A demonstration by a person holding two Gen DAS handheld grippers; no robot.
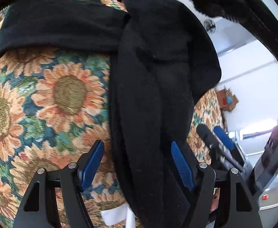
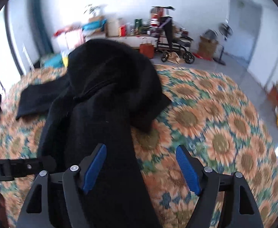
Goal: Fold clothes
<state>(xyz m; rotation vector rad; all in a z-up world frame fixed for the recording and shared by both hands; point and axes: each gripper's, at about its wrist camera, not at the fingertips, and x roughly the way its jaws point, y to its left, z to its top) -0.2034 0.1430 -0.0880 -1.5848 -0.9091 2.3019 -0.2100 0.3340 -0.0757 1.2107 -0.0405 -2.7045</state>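
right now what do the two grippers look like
The left gripper and right gripper match: matte black angular linkage frames with triangular cut-outs and silver round pivot pins, each carrying two blue ribbed finger pads. No cables, markings or sleeves are visible on them.

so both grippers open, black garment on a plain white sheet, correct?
Not plain white: the left wrist view shows the black garment lying on a sunflower-print bedspread. The left gripper and right gripper are open, as you said.

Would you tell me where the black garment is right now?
The black garment lies bunched on the sunflower bedspread, running between the open left gripper fingers.
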